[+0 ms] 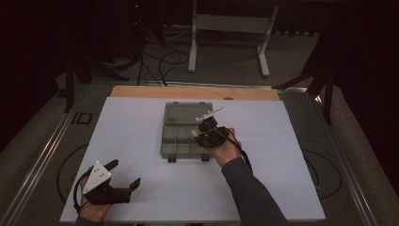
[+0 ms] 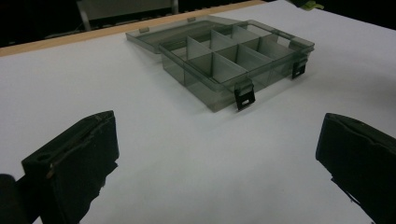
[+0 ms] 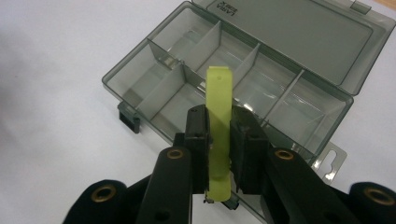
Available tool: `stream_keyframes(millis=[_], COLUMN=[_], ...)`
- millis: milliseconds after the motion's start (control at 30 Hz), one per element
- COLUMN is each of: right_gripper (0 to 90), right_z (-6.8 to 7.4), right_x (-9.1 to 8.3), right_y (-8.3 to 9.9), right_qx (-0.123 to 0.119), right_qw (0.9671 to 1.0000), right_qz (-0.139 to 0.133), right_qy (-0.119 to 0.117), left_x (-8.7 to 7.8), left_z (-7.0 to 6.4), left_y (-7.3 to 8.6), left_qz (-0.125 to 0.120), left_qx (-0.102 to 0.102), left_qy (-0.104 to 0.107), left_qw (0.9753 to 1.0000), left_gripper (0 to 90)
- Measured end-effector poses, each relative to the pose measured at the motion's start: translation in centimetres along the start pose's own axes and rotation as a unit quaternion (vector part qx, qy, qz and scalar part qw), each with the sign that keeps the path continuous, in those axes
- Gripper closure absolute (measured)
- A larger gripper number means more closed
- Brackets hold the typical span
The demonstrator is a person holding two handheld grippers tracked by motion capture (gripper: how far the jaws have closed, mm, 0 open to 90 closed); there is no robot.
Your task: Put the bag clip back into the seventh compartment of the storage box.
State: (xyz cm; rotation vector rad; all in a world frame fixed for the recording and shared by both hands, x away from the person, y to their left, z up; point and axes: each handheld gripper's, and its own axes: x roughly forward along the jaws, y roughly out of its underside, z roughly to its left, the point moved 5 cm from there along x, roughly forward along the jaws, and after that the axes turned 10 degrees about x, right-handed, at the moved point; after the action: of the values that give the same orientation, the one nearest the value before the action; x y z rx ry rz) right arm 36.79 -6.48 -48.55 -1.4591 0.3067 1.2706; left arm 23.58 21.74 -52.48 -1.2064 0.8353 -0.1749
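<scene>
A smoky clear compartment box [image 1: 183, 136] [image 2: 233, 56] [image 3: 233, 88] lies open mid-table, its lid [image 1: 188, 113] [image 3: 299, 42] folded flat behind it and its cells looking empty. My right gripper [image 1: 207, 134] [image 3: 219, 135] hovers over the box's right side, shut on a flat yellow-green strip [image 3: 219, 121] [image 1: 194, 133] that sticks out past the jaws above the cells. My left gripper [image 1: 123, 175] [image 2: 219, 158] rests at the table's near left corner, open, jaws wide apart, nothing between them, pointed toward the box.
A white sheet [image 1: 141, 141] covers the table, with a wooden edge [image 1: 188, 92] at the far side. Two black latches [image 2: 245, 97] hang on the box's front. Cables and a white stand [image 1: 226, 28] are on the floor beyond.
</scene>
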Motion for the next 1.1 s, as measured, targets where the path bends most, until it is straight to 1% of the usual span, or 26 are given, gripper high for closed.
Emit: stream_keyframes(millis=[167,267,300,533,933,1100], right_gripper=[78.0,78.0,78.1,78.0,78.0,78.0], right_z=[-0.2,-0.3,-0.3,-0.5,-0.8,-0.6], right_x=[0.6,0.8,1.1,1.8,3.0,3.6], right_y=[-0.1,-0.1,-0.2,-0.2,0.0,0.2], right_qx=[0.008,0.010,0.014,0.024,0.032,0.033], right_qw=[1.0000,0.9999,0.9999,0.9996,0.9990,0.9987], right_qz=[0.004,0.007,0.009,0.015,0.027,0.035], right_qy=[0.002,0.004,0.004,0.008,0.015,0.014], left_x=[0.0,0.0,0.0,-0.1,-0.1,-0.1], left_z=[-0.1,0.0,0.0,0.0,0.1,0.1], left_y=[0.0,0.0,0.0,-0.1,-0.1,-0.1], left_qz=[0.001,0.000,-0.001,-0.004,-0.004,-0.004], left_qx=[0.003,0.001,0.001,0.000,0.000,-0.001], left_qy=[0.001,0.000,0.000,-0.004,-0.005,-0.004], left_qw=[1.0000,1.0000,1.0000,1.0000,1.0000,1.0000], left_gripper=[0.1,0.1,0.1,0.1,0.1,0.1])
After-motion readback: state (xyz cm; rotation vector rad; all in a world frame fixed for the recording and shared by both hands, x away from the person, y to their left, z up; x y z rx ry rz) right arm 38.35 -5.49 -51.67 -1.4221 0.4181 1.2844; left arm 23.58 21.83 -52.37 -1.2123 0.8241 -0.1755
